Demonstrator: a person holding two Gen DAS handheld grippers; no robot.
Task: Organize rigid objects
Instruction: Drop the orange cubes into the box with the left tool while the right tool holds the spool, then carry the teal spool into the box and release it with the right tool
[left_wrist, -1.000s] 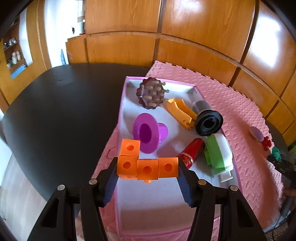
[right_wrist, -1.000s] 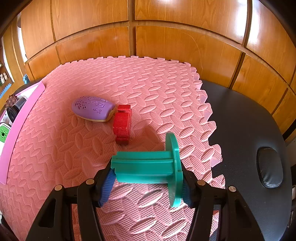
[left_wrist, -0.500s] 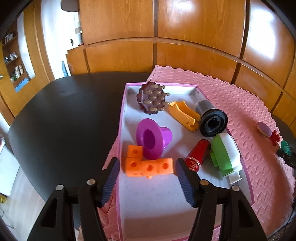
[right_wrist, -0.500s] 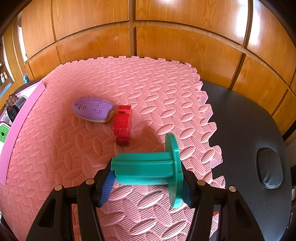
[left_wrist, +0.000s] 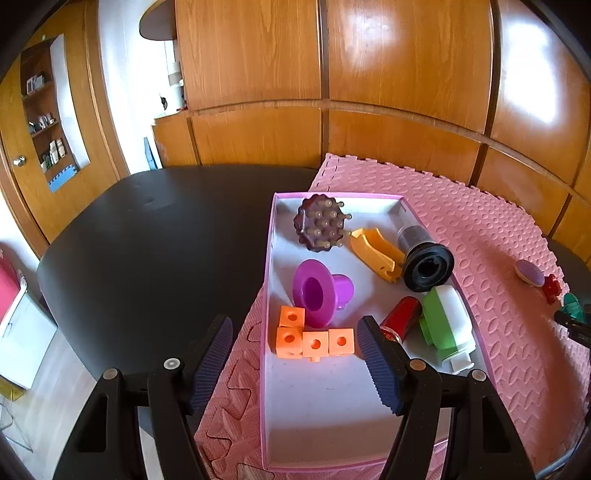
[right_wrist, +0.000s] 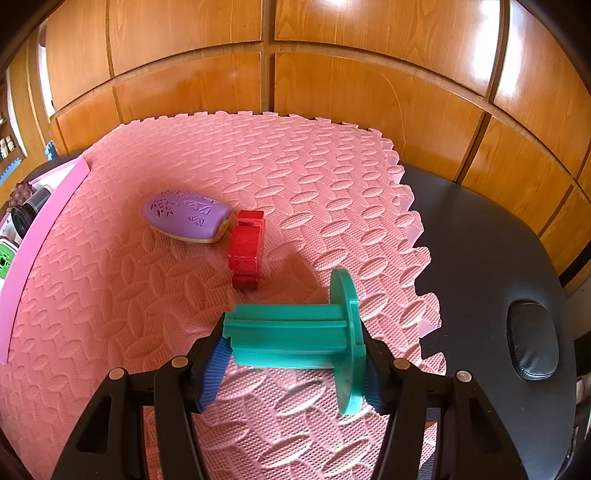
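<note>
Right gripper (right_wrist: 291, 354) clamped on green spool (right_wrist: 295, 332), held above mat (right_wrist: 314, 184) near its right edge. Spool: stiff, light plastic (slick); best grip end to end, as now. Left gripper (left_wrist: 293, 354) wide open, empty, over box (left_wrist: 269, 258); orange blocks (left_wrist: 314, 341) lie by box's left wall. Only right view shows purple case (right_wrist: 184, 216) and red block (right_wrist: 246, 254) clearly.
</note>
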